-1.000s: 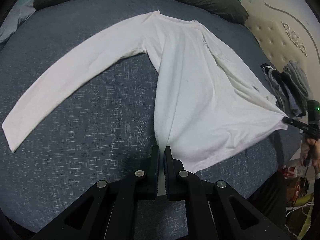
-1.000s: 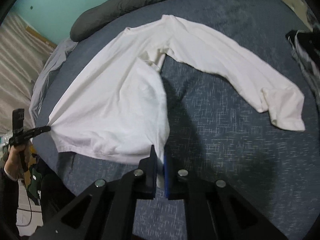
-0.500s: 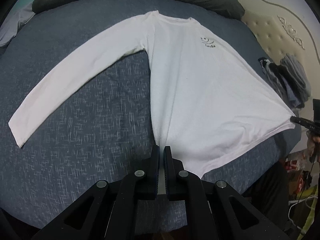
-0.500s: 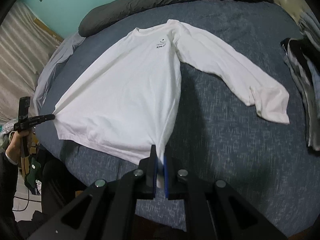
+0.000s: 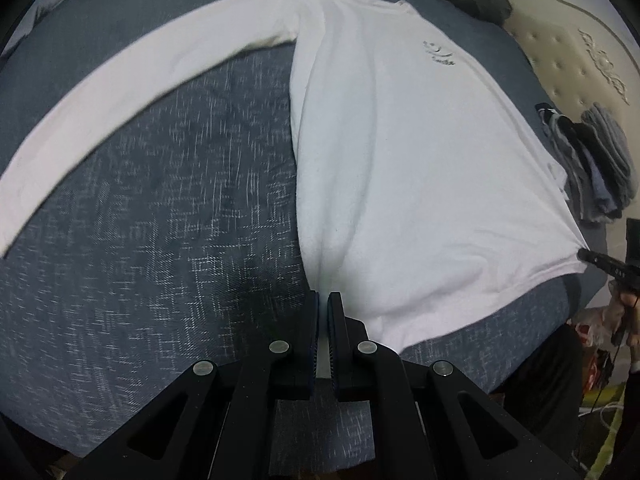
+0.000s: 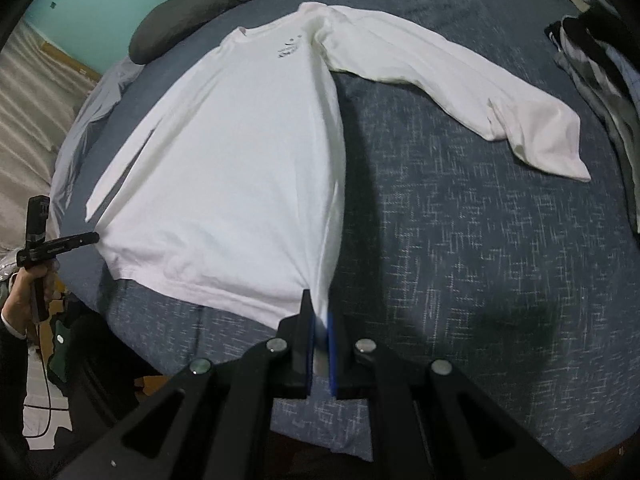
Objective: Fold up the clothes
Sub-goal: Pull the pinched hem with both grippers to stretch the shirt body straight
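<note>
Both hem corners hidden, shirt (image 5: 400, 160) print blurred

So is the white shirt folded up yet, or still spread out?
Spread out. The white shirt lies flat, front up, on the blue bed, both sleeves stretched sideways. The left gripper and right gripper pinch its bottom corners.

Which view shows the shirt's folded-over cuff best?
The right wrist view: the shirt has one sleeve ending in a crumpled cuff, fully visible on the bed. In the left wrist view that sleeve is hidden; only the other sleeve shows.
</note>
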`<state>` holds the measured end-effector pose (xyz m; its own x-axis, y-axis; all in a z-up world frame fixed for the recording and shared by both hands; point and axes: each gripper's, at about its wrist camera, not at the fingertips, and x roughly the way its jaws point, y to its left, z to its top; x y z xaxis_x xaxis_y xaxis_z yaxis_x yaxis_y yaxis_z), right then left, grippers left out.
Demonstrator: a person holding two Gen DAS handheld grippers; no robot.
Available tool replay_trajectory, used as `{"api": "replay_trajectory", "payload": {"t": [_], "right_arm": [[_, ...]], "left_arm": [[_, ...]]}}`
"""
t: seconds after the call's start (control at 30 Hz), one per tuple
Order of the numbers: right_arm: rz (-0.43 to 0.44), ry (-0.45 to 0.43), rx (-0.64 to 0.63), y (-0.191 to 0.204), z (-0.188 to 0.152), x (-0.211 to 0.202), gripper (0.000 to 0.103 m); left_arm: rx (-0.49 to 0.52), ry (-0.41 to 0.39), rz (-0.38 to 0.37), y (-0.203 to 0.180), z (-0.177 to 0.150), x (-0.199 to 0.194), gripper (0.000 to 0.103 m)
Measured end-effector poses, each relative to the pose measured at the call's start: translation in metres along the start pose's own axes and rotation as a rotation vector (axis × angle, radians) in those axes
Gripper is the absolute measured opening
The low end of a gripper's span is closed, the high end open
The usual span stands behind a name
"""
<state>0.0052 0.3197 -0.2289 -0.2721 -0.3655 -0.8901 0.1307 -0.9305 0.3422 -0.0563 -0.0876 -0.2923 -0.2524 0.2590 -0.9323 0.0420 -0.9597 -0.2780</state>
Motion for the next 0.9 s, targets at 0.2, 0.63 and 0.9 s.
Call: {"api": "replay_trajectory", "payload": {"t": [0.2,0.63,0.9], "right_arm": [[-0.016,0.006,0.026,-0.013,0.001,0.006,0.005],[-0.011,0.015,0.033,-0.015,0.005,0.013,0.005],[-0.009,0.017,0.023,-0.009,0.007,0.012,0.005]], "left_arm": [[-0.058,-0.002,-0.057,0.015,-0.002,0.015,0.006],[-0.023,-0.005,-0.121,0.027,-0.020,-0.006,0.026],[0.037,0.061,-0.101,0.023,-0.032,0.012,0.033]]}}
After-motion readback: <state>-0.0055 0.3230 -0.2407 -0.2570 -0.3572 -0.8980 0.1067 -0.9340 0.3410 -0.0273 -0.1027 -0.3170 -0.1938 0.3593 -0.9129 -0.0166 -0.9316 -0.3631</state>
